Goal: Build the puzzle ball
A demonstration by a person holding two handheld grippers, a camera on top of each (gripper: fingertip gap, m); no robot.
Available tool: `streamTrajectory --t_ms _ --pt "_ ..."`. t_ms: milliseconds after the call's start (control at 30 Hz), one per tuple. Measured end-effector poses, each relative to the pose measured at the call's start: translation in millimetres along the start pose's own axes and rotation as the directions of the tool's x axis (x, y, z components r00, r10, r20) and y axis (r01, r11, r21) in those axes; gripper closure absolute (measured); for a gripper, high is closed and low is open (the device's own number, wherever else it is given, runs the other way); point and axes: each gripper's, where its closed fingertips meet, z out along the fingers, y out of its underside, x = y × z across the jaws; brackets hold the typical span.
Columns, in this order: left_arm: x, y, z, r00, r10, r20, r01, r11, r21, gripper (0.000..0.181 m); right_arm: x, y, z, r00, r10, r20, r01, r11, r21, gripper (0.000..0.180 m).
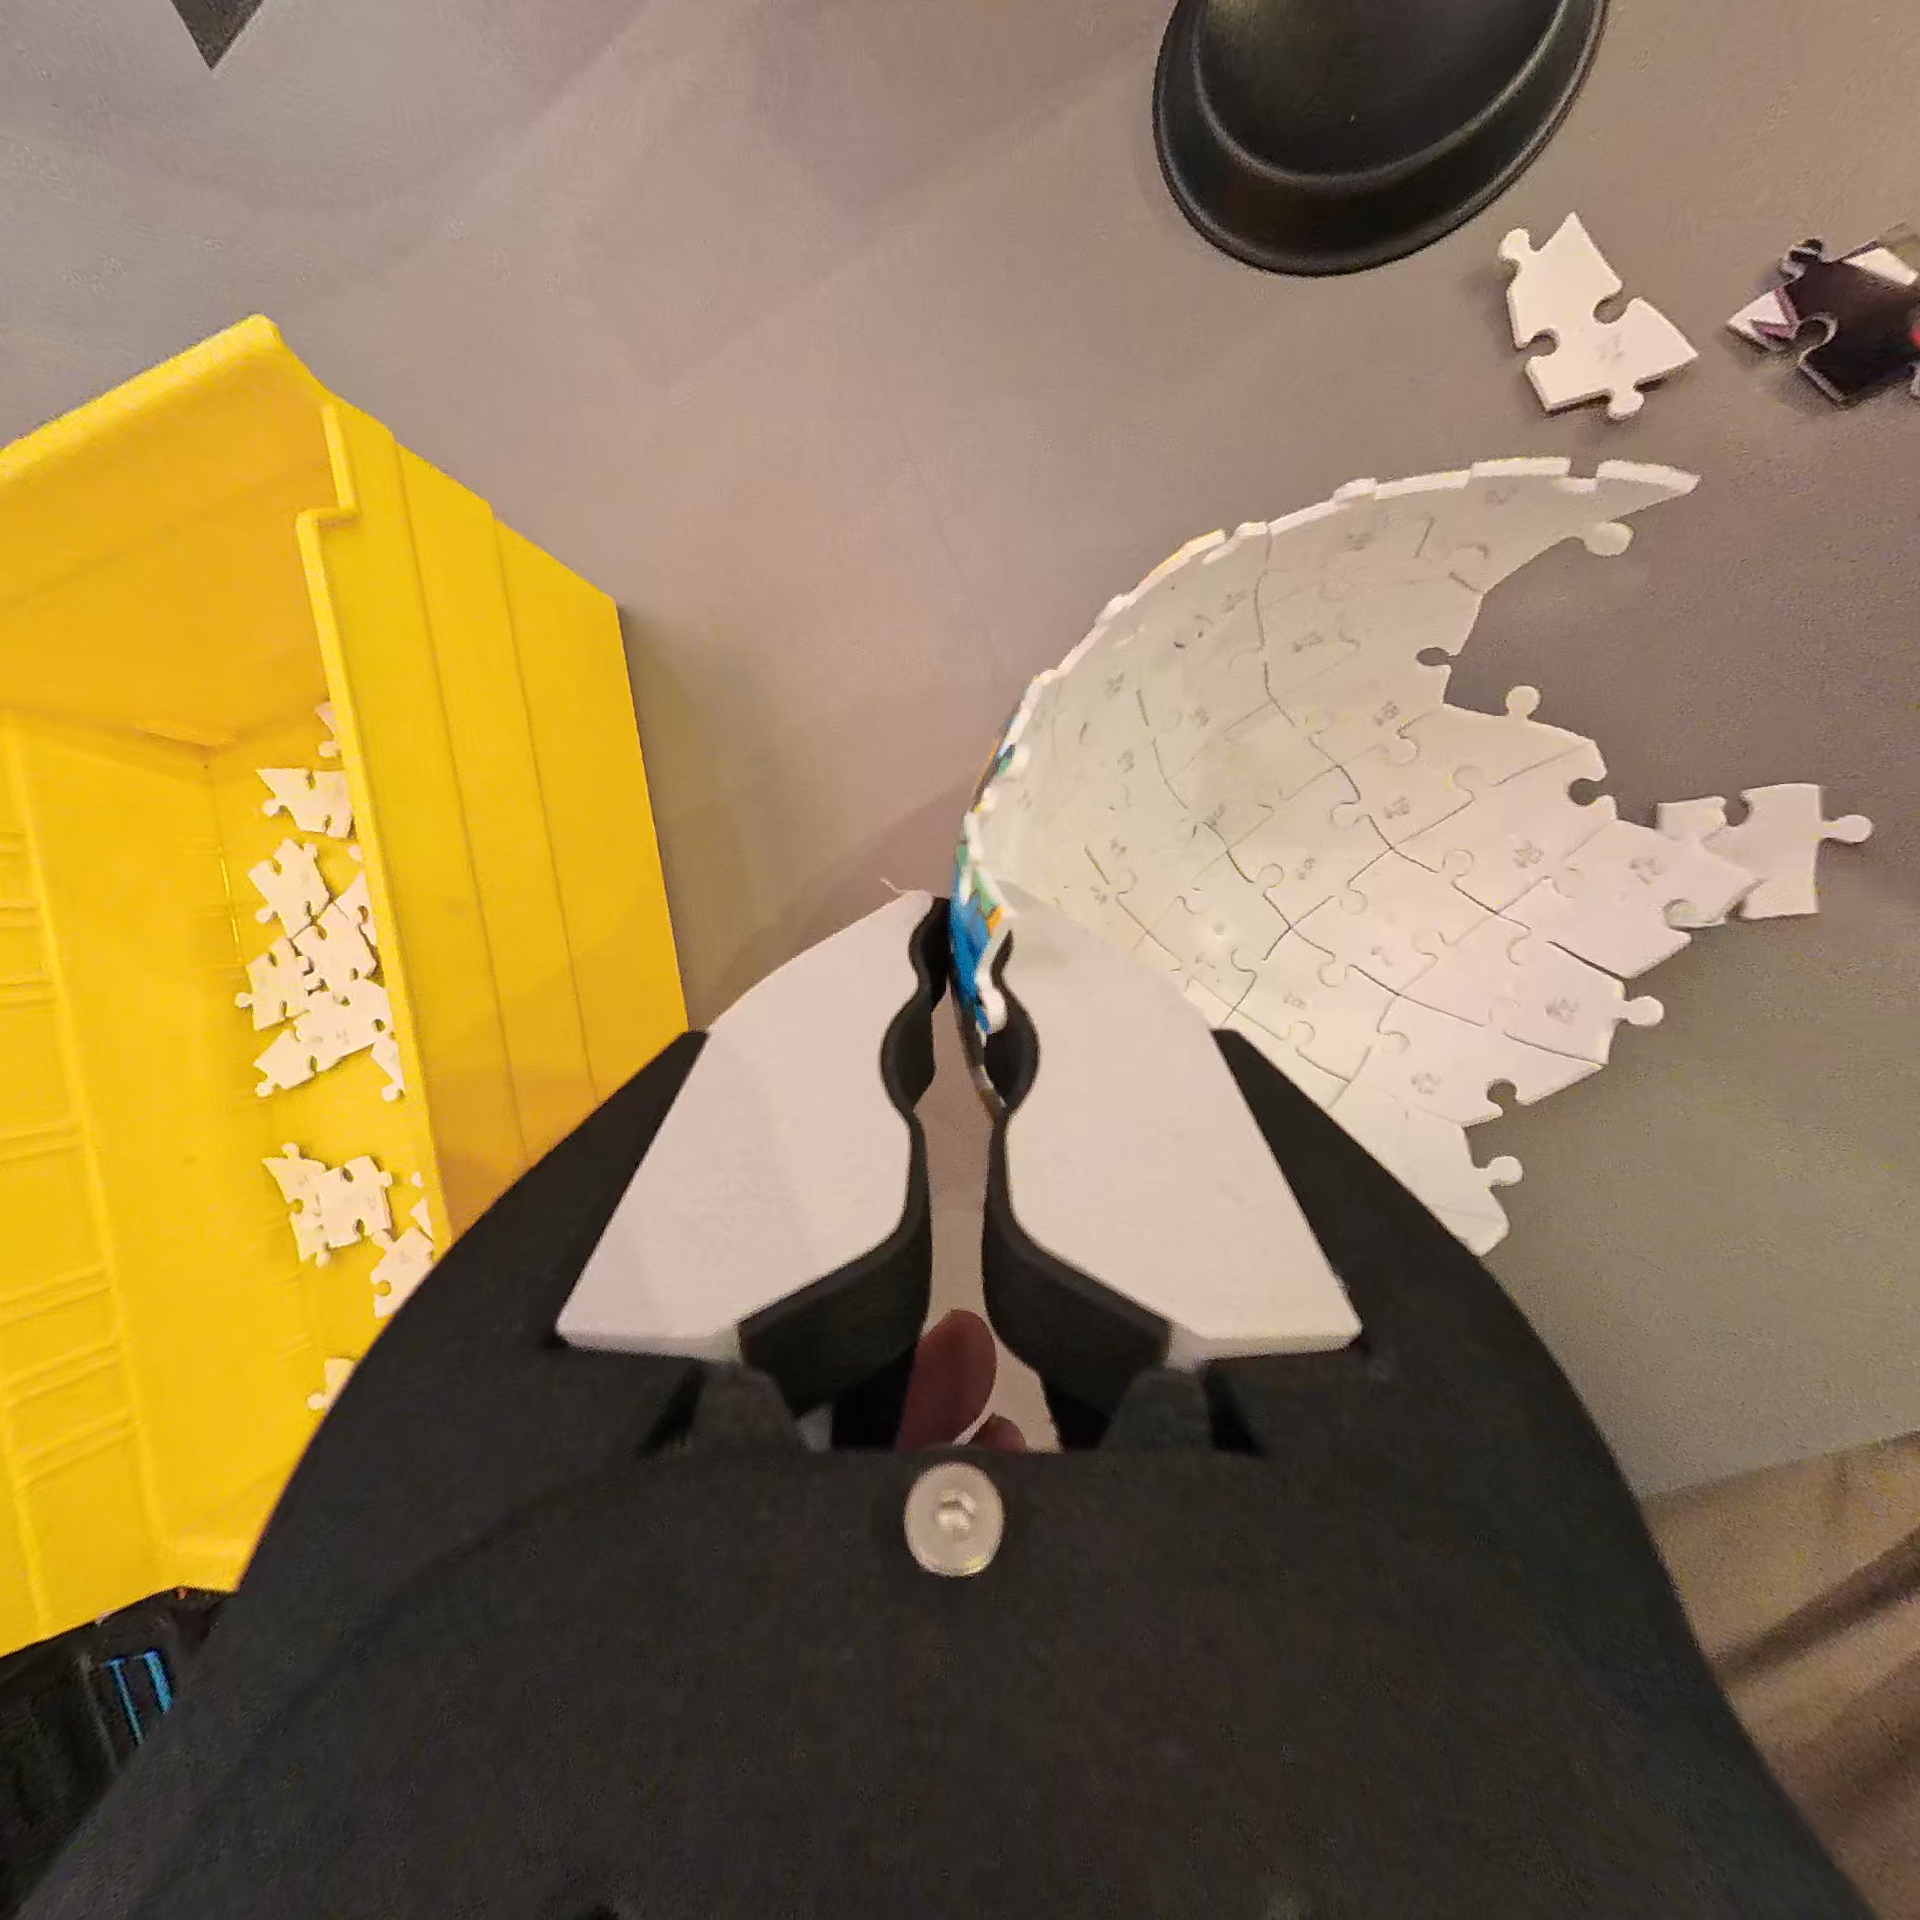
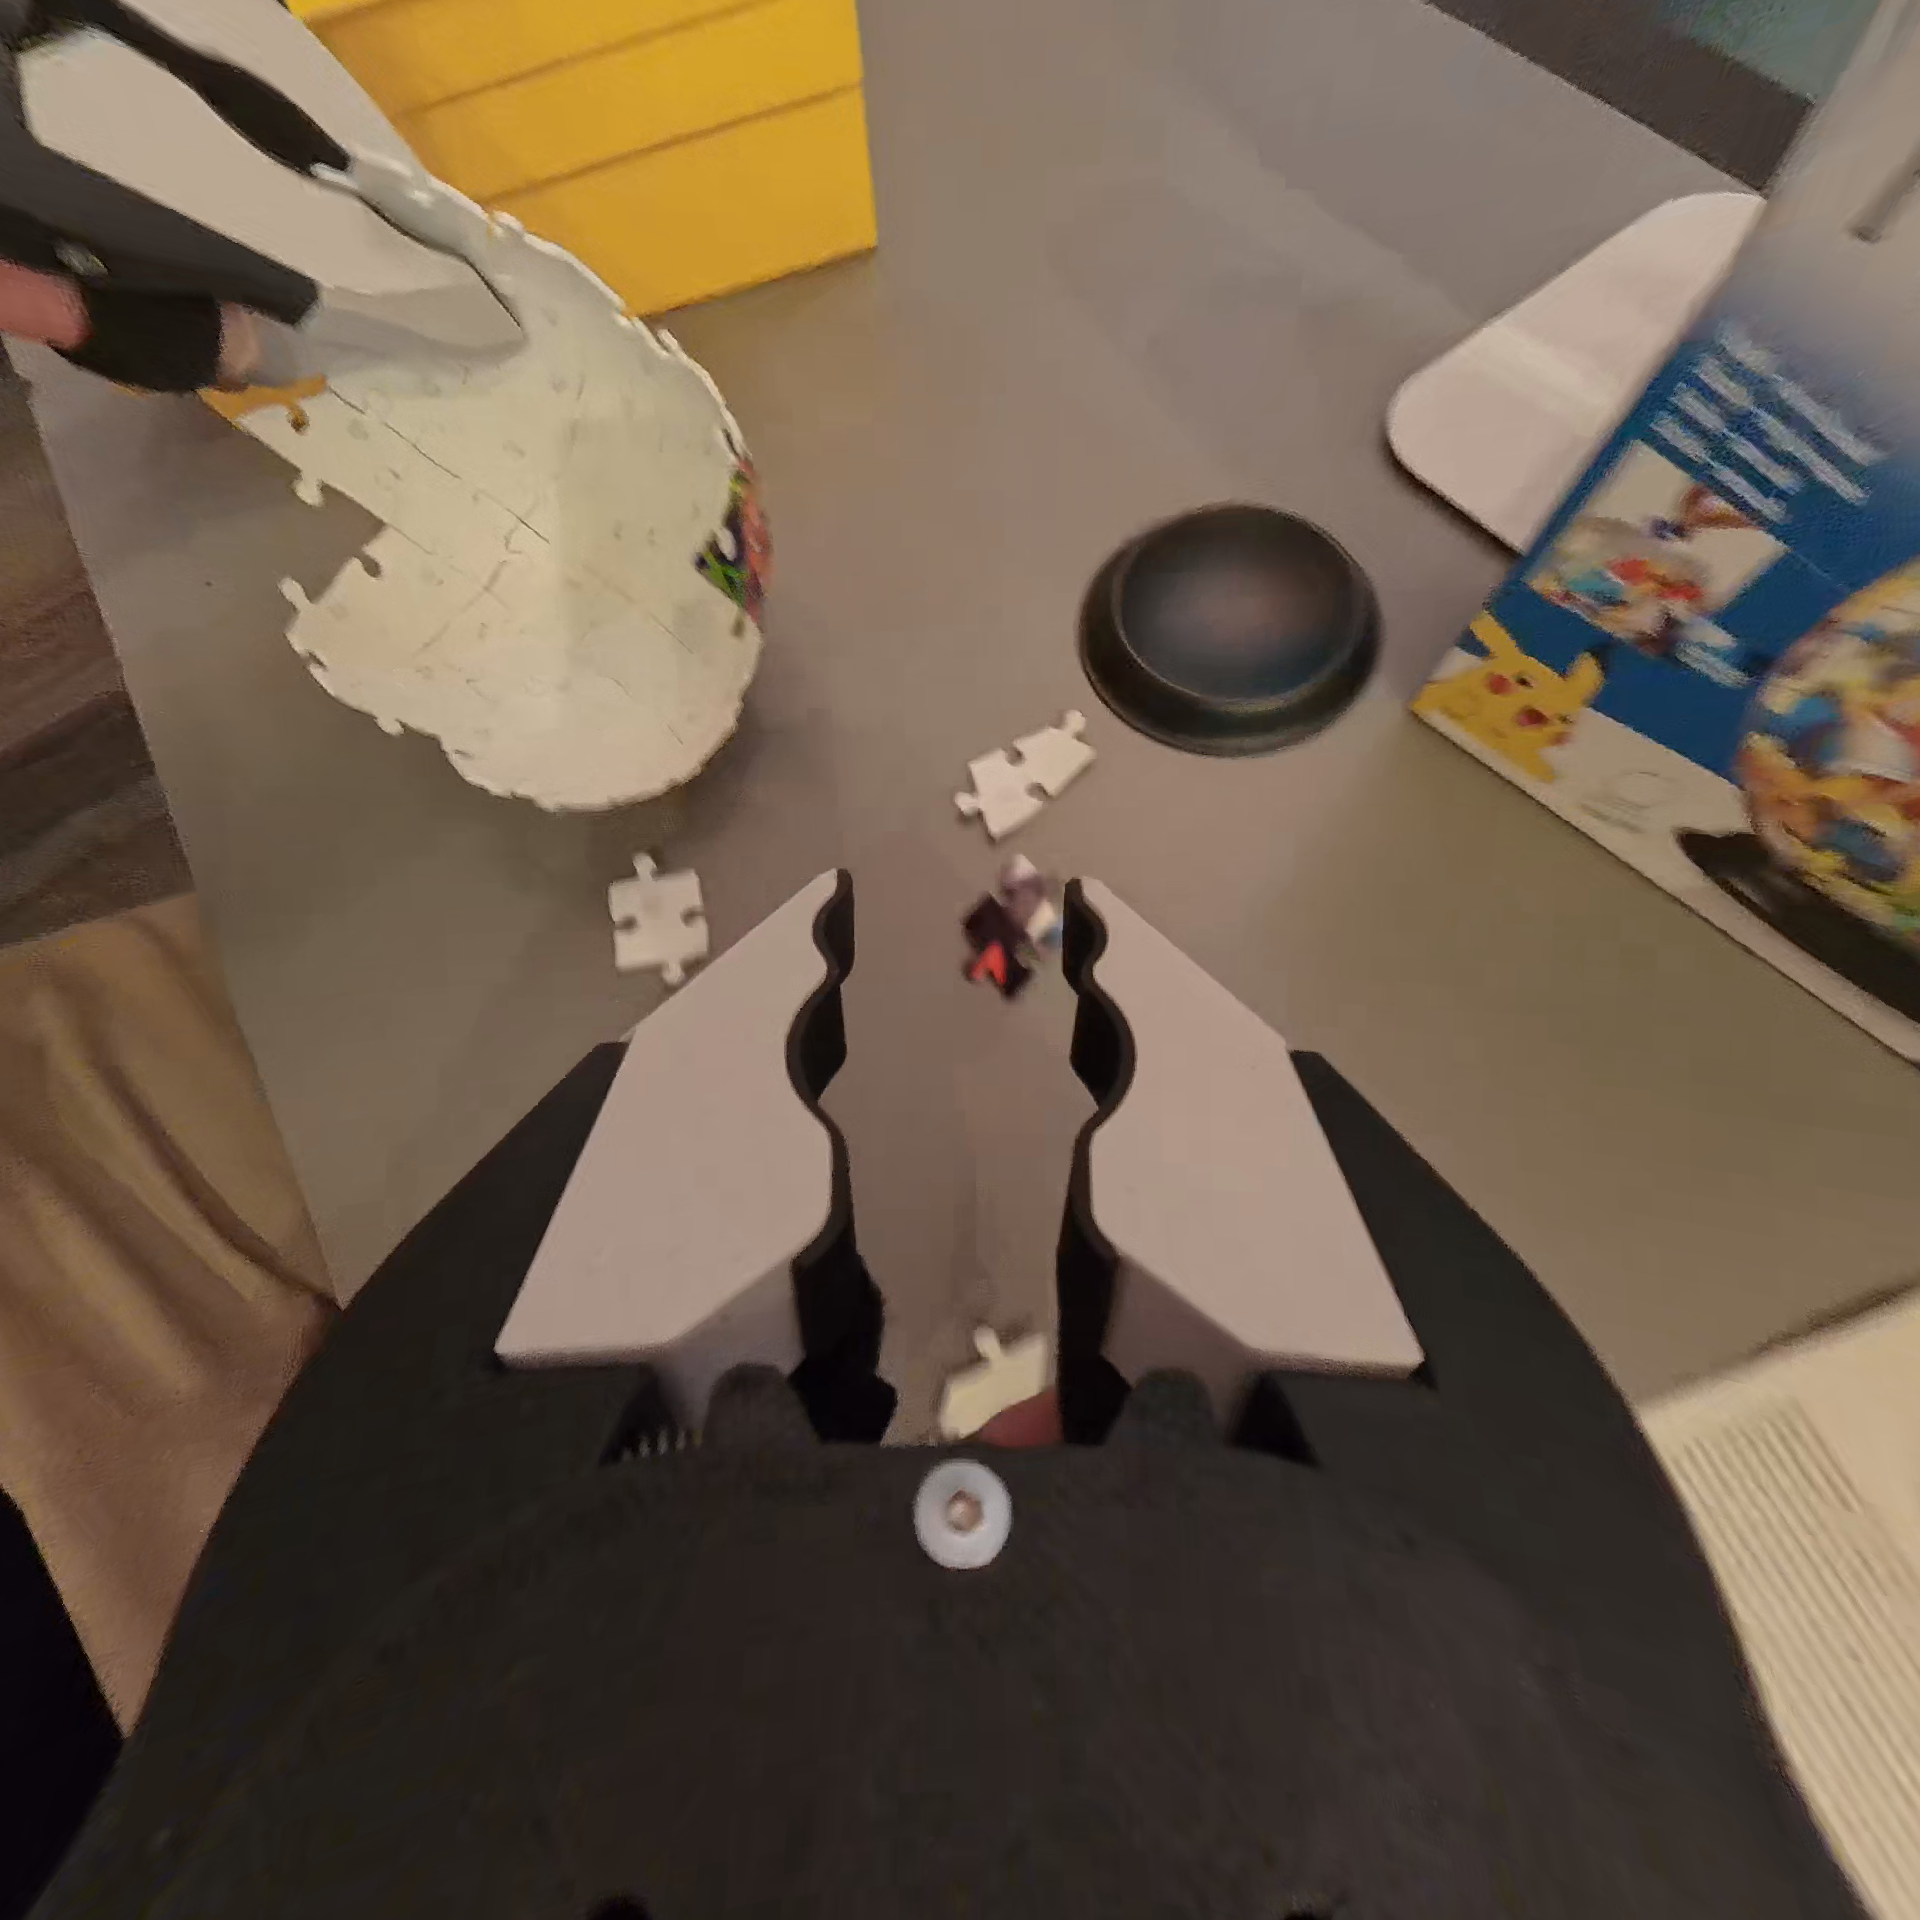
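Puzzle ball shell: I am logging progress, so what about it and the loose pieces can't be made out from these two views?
- Puzzle ball shell: printed outer face turned away in the left wrist view; only a sliver shows at the left claw.
- Dark loose piece: motion-blurred in the right wrist view, between the open right claw fingers.
- Pieces in the yellow bin: count hidden by the bin wall and claw body.
- Box: cut off by the right edge.

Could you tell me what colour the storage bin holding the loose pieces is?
Bright yellow storage bin; left wrist view shows it best.
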Motion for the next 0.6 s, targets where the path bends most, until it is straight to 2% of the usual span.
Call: streamTrajectory --t_ms 333,600 --pt "3.1 5.3 -3.6 0.999 -0.011 -0.047 0.01 1.0 -0.02 0.175 10.6 106.5 -46.4 0.995 -0.104 0.012 0.102 0.934 -0.344 0.142" --pt "8.4 8.4 -7.7 0.998 0.003 -0.069 -0.006 0.999 -0.048 0.174 6.4 129.2 -42.2 0.989 -0.146 0.01 0.136 0.89 -0.434 0.151"
